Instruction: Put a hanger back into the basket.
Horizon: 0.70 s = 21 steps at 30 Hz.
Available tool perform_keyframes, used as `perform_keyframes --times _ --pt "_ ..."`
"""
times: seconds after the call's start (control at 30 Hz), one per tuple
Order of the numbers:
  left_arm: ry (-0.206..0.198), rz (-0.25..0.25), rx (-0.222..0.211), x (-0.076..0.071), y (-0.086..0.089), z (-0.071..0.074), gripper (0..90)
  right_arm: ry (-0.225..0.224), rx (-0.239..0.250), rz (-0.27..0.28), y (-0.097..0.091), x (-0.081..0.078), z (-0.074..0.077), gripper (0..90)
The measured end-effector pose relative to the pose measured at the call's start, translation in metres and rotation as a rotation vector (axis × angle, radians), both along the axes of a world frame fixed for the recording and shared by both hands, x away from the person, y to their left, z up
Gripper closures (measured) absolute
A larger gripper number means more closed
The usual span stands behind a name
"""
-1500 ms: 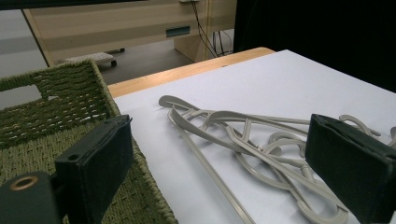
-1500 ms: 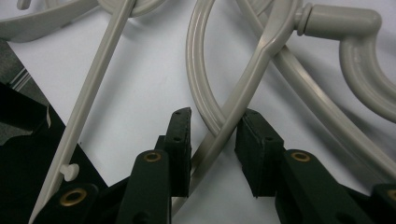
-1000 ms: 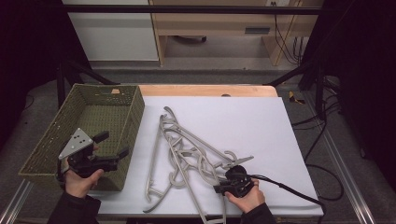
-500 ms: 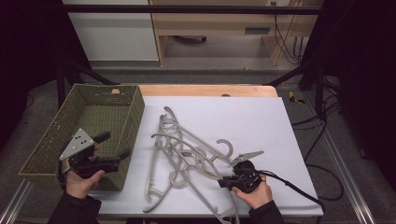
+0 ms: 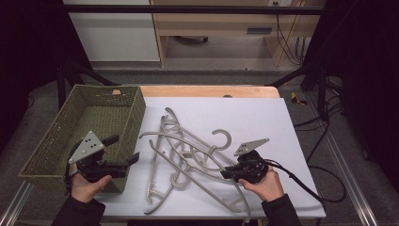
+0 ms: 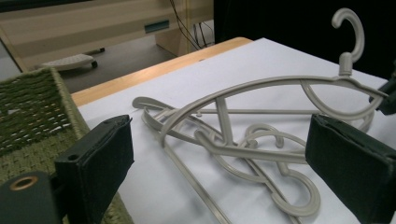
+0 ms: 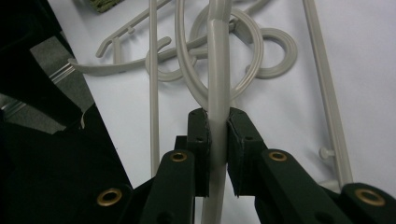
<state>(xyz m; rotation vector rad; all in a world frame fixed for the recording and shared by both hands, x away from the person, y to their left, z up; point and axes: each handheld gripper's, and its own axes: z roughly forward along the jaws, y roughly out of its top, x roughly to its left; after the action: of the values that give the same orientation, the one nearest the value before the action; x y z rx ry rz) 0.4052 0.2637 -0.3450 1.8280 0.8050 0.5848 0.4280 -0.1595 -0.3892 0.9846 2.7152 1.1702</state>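
Observation:
Several beige plastic hangers (image 5: pixel 181 160) lie tangled on the white table top (image 5: pixel 263 117). My right gripper (image 5: pixel 226 173) is at the front right of the pile, shut on the arm of the top hanger (image 5: pixel 207 149). That hanger's hook (image 5: pixel 223 139) points up. In the right gripper view the beige arm (image 7: pixel 218 70) runs between the closed pads of the right gripper (image 7: pixel 218 135). My left gripper (image 5: pixel 123 149) stands open by the front right corner of a green woven basket (image 5: pixel 56 141). In the left gripper view the raised hanger (image 6: pixel 261 86) lies beyond the left gripper (image 6: pixel 224 154).
The basket (image 6: pixel 32 107) takes up the table's left side, and no contents are visible in it. A wooden strip (image 5: pixel 207 90) edges the far side. Black cable (image 5: pixel 301 183) trails from the right gripper across the front right corner. White surface lies bare at the far right.
My right gripper has moved right and slightly away from me, drawing the gripped hanger out of the pile with its hook now raised. The left gripper has stayed put.

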Motion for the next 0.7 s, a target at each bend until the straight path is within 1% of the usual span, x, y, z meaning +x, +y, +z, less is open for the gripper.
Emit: perform_keyframes --times 0.03,0.07,0.13,0.17,0.23,0.27,0.3,0.37,0.47,0.5,0.53,0.57,0.6,0.63,0.67,0.7 --pt "0.003 -0.006 0.01 0.0 -0.002 0.0 7.1 0.002 0.001 0.011 0.001 0.002 0.001 80.5" --pt "0.003 -0.006 0.01 0.0 -0.002 0.0 7.0 0.002 0.001 0.011 0.001 0.002 0.001 80.5" --pt "0.008 -0.026 0.036 0.0 -0.009 -0.002 6.9 0.004 -0.009 0.052 0.004 0.006 0.003 80.6" --pt "0.01 -0.033 0.047 0.0 -0.011 -0.002 6.9 0.002 -0.015 0.057 0.005 0.006 0.004 80.5" --pt "0.013 -0.047 0.065 0.001 -0.017 -0.003 6.8 -0.002 -0.028 0.095 0.006 0.005 0.006 80.6" --pt "0.013 -0.047 0.065 0.001 -0.017 -0.003 6.9 -0.003 -0.032 0.106 0.008 0.005 0.007 80.5" --pt "0.016 -0.056 0.078 0.001 -0.019 -0.003 6.9 -0.003 -0.032 0.106 0.008 0.005 0.007 80.5" --pt "0.026 -0.084 0.124 0.002 -0.029 -0.006 6.9 -0.003 -0.031 0.15 0.011 0.005 0.007 80.6" --pt "0.038 -0.113 0.17 0.002 -0.038 -0.009 7.3 0.0 -0.052 0.182 0.013 0.003 0.006 80.6" --pt "0.038 -0.113 0.17 0.002 -0.038 -0.009 7.6 0.0 -0.052 0.182 0.013 0.003 0.006 80.6" --pt "0.044 -0.129 0.194 0.002 -0.043 -0.011 7.6 0.007 -0.05 0.183 0.015 0.003 0.005 80.6" --pt "0.041 -0.137 0.212 0.002 -0.045 -0.013 7.8 0.015 -0.051 0.203 0.016 0.002 0.003 80.6" --pt "0.047 -0.148 0.225 0.002 -0.048 -0.014 8.5 0.014 -0.066 0.219 0.016 0.003 0.002 80.6" --pt "0.055 -0.161 0.241 0.002 -0.051 -0.015 9.3 0.023 -0.06 0.227 0.017 0.002 0.0 80.6" --pt "0.058 -0.17 0.252 0.003 -0.053 -0.017 9.7 0.033 -0.064 0.228 0.019 0.002 -0.001 80.6" --pt "0.069 -0.188 0.273 0.003 -0.056 -0.02 11.3 0.036 -0.075 0.242 0.02 0.001 -0.002 80.6"
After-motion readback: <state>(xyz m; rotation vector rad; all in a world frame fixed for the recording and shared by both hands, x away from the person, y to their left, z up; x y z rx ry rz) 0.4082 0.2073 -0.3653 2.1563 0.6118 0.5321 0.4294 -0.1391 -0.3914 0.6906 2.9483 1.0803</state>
